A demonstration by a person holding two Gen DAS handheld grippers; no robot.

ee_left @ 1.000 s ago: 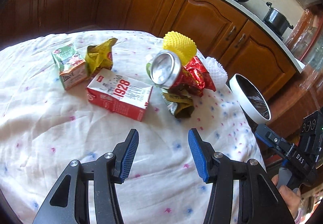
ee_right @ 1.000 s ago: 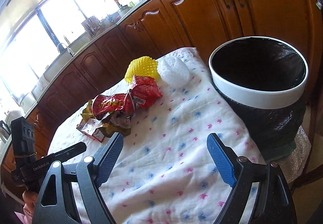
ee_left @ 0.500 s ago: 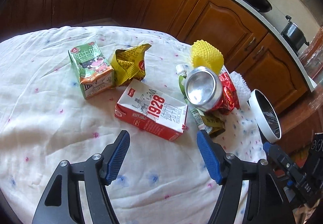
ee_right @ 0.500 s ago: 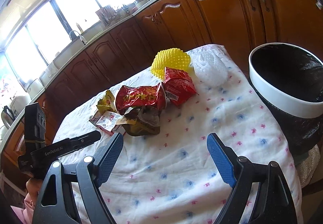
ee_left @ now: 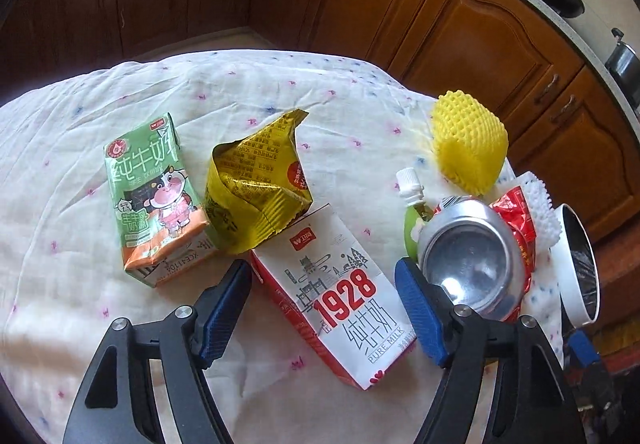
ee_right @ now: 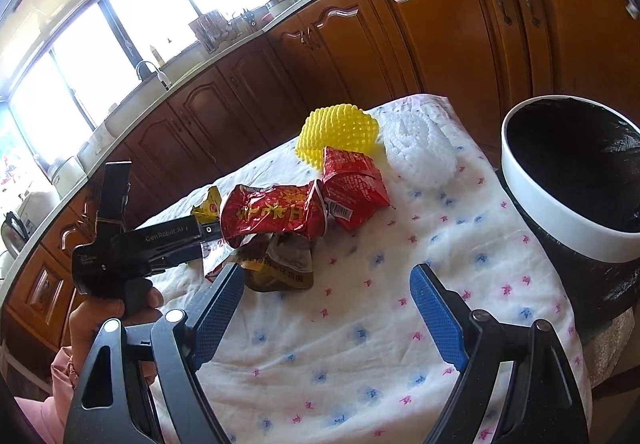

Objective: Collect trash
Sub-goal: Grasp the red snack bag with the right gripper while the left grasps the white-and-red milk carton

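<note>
A red-and-white milk carton [ee_left: 344,300] marked 1928 lies flat on the tablecloth. My left gripper [ee_left: 322,276] straddles its near end; the jaws are opening and neither pad touches it. To its left lie a green milk carton [ee_left: 154,196] and a torn yellow snack bag [ee_left: 256,192]. To its right are a crushed can [ee_left: 468,264], a green pouch [ee_left: 412,204], a yellow foam net [ee_left: 468,144] and a white foam net [ee_left: 540,212]. My right gripper [ee_right: 326,276] hangs open over bare cloth, short of the red wrappers [ee_right: 276,214]. The bin [ee_right: 560,220] stands at the right.
The round table's cloth [ee_right: 360,344] ends close to the bin's black-lined, white-rimmed mouth [ee_left: 576,296]. Wooden cabinets [ee_left: 460,24] ring the table at the back. A person's hand [ee_right: 120,308] holds the left gripper at the left of the right wrist view.
My left gripper moved in over the 1928 carton and its jaws spread wider; the carton now lies between the fingers. The right wrist view swung left, pushing the bin toward the right edge.
</note>
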